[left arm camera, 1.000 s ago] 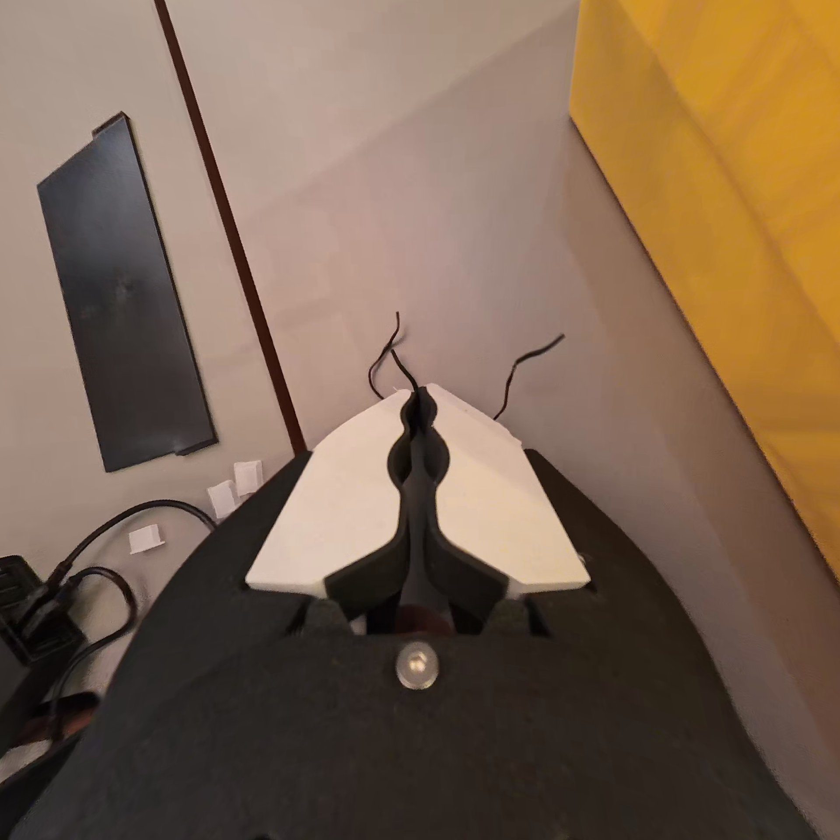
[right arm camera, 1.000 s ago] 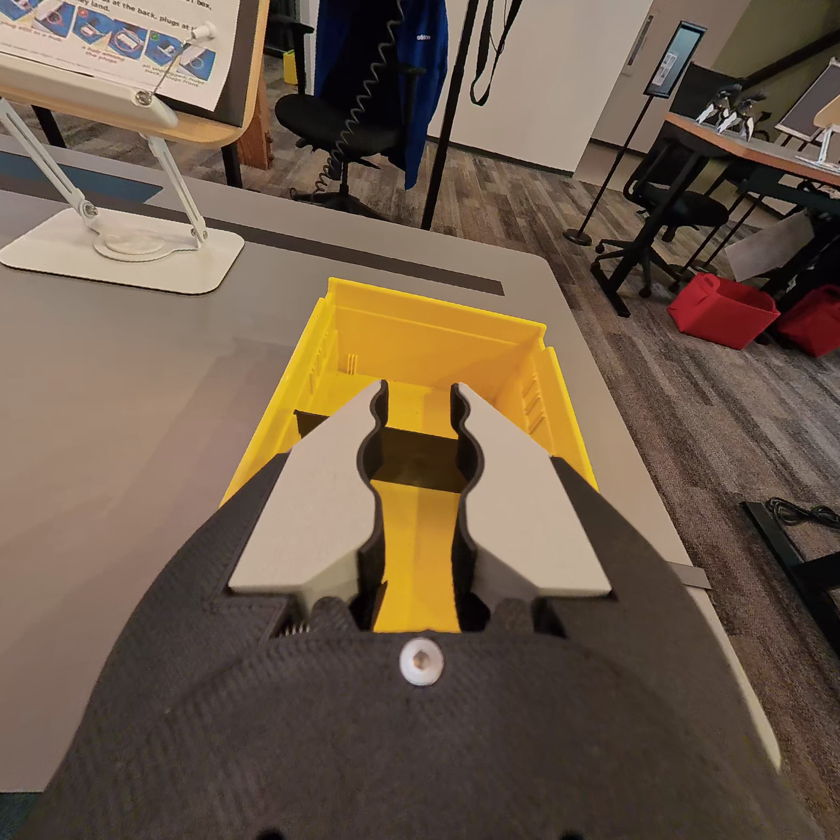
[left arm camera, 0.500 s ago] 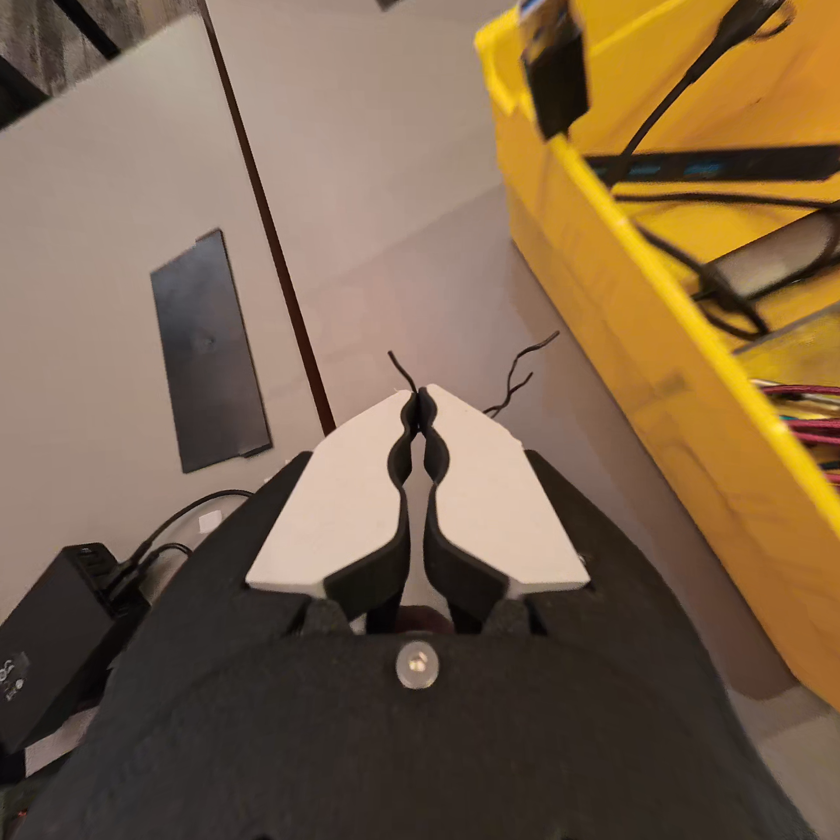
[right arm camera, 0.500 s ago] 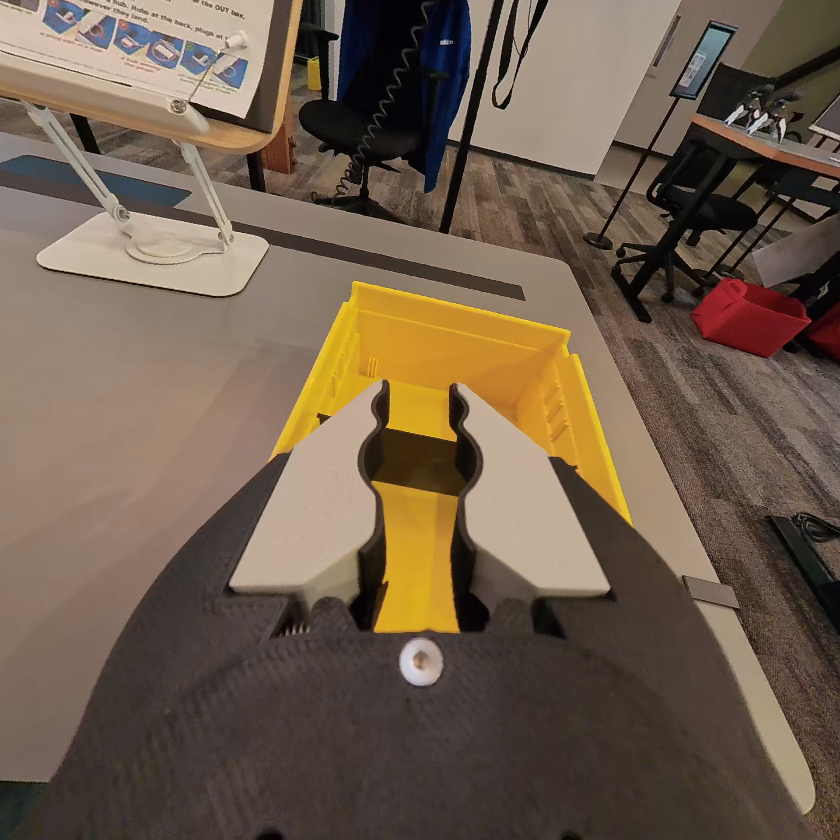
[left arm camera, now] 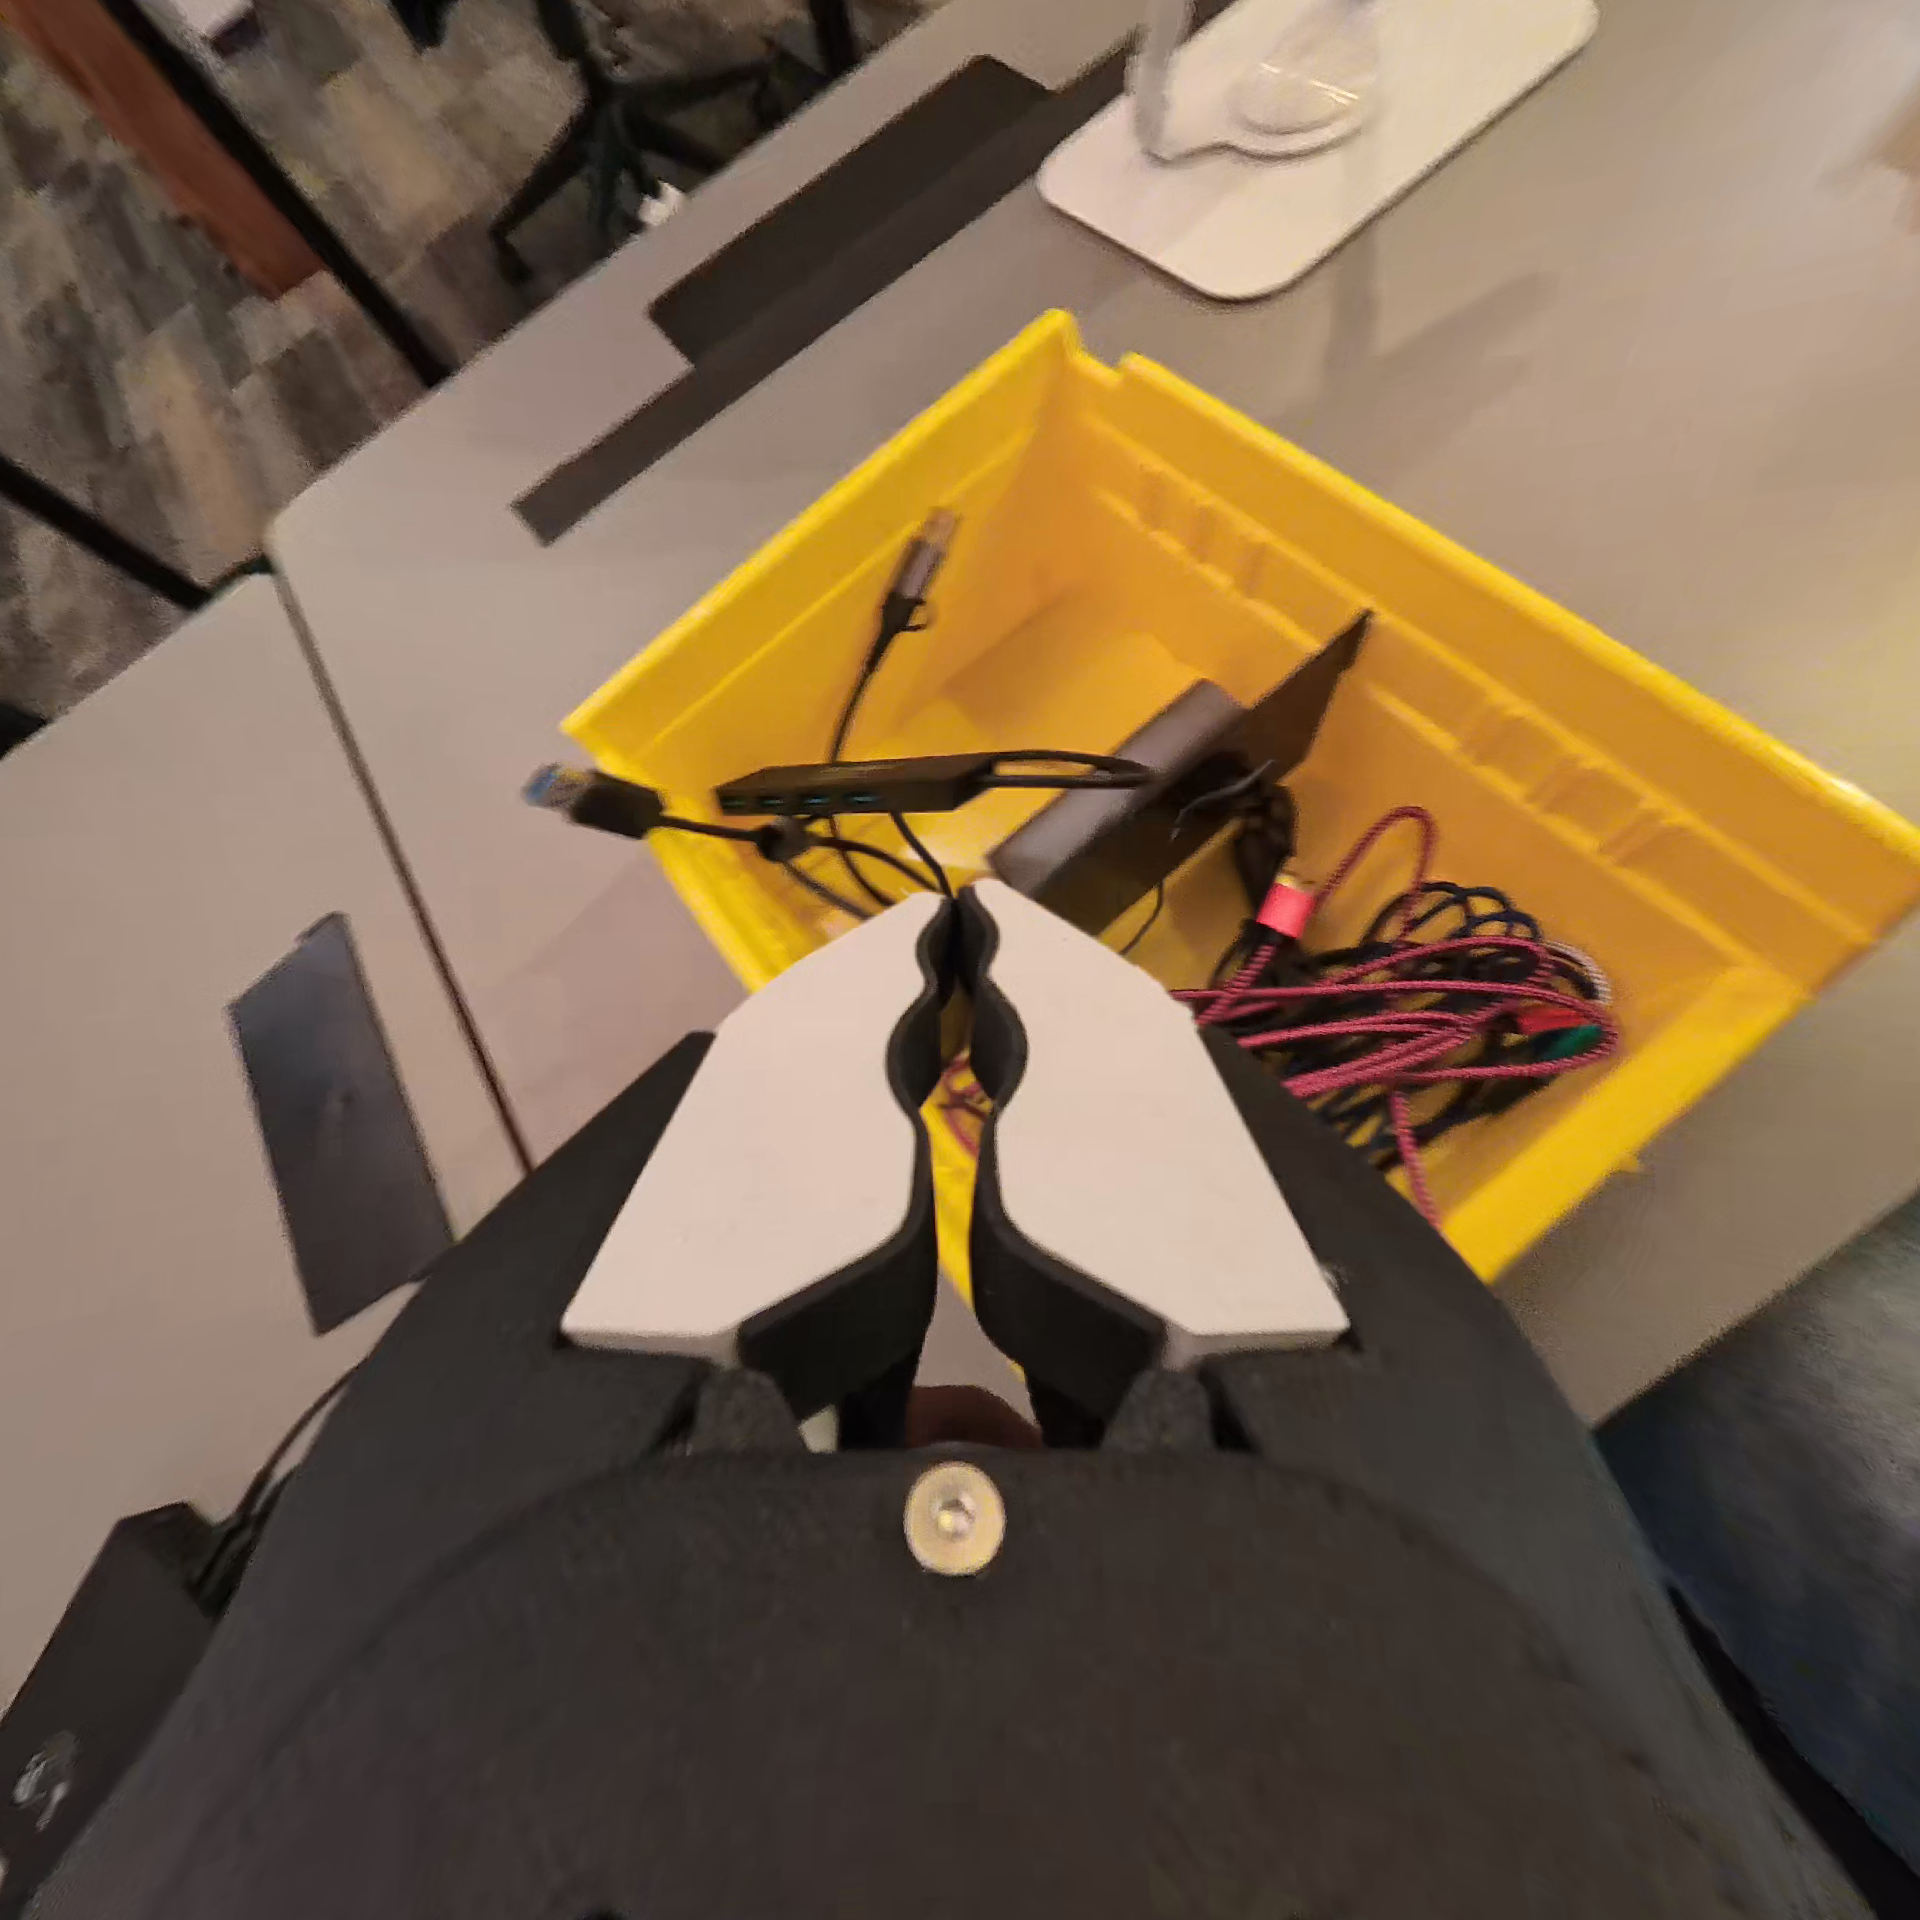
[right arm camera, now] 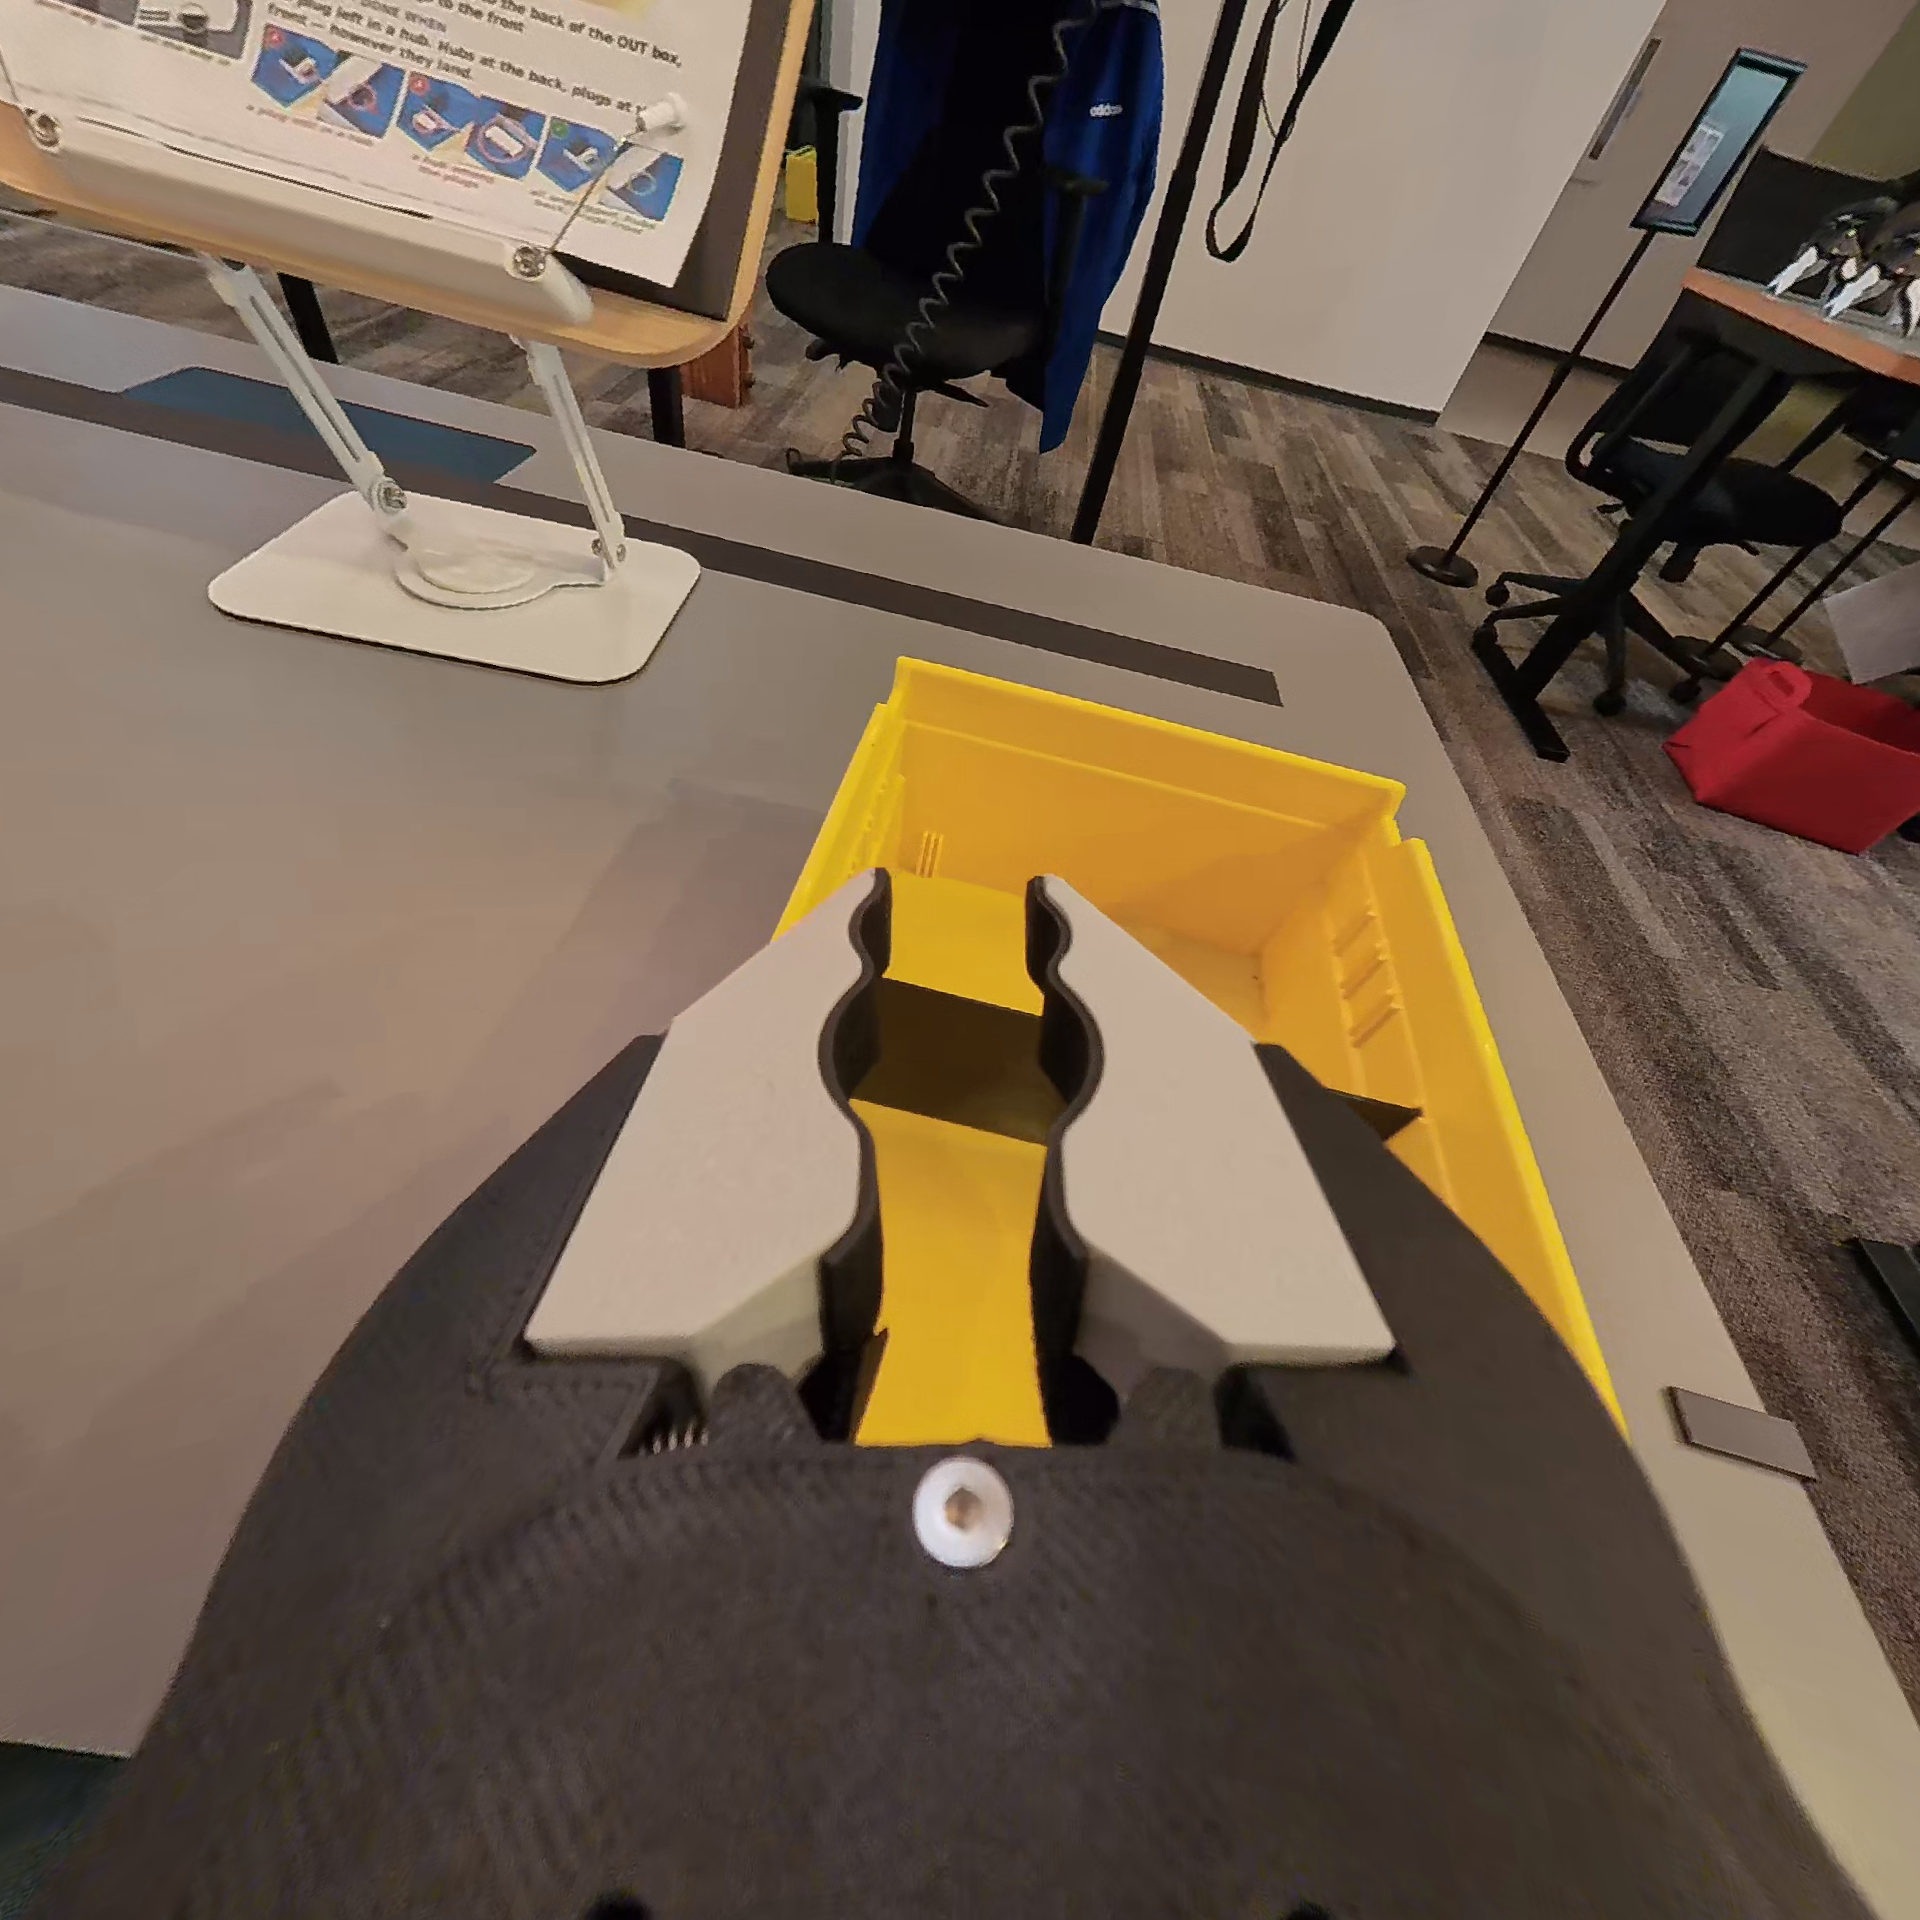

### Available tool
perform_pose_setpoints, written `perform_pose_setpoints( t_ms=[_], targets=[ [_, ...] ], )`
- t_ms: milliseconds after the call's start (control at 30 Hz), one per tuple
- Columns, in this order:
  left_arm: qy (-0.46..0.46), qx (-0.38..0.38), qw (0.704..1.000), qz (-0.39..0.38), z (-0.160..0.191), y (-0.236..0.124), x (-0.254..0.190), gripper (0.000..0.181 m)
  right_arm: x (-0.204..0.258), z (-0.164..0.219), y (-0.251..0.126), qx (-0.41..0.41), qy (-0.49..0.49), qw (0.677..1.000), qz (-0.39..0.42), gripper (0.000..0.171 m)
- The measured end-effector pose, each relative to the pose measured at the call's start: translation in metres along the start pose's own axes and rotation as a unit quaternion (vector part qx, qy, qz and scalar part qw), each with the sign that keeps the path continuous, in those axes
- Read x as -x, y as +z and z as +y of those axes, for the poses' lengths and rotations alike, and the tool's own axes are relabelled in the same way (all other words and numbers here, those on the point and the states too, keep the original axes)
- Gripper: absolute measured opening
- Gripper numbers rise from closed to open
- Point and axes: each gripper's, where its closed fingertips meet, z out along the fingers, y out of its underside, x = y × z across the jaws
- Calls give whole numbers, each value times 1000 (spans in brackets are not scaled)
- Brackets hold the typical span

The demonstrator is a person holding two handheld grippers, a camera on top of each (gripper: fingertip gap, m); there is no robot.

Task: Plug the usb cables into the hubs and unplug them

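Left gripper [left arm camera: 956,914] clenched on thin black cable [left arm camera: 914,847] of slim black USB hub [left arm camera: 847,795], raised over yellow plastic bin [left arm camera: 1714,894]'s near-left corner. Right gripper [right arm camera: 958,894] released over empty yellow bin [right arm camera: 1132,748].

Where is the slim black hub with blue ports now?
In the left wrist view, the hub hangs by its thin cable from the shut left hand-held gripper, over the left end of the yellow bin, just left of a grey box.

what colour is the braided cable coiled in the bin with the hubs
Magenta-pink and black weave on the braided cable with a red metallic plug; left wrist view shows it best.
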Motion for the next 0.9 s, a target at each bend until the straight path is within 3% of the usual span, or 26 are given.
perform_pose_setpoints(
  t_ms=[267,500,533,633,800,900],
  targets=[
    [24,60,996,60,28,42,-67,0,17,7,6,5,2,1000,-29,23],
    [62,115,990,61,37,64,-80,0,28,11,10,5,0,999,-49,24],
    [67,117,990,51,35,67,-77,0,29,11,9,5,-1,999,-51,24],
    [73,141,986,42,33,68,-73,50,30,11,7,6,-7,999,-52,24],
    [98,109,989,-8,6,61,-37,48,27,13,5,4,-7,999,-53,24],
    [189,104,976,-44,-5,67,-8,50,27,13,4,1,-3,998,-57,24]
  ],
)
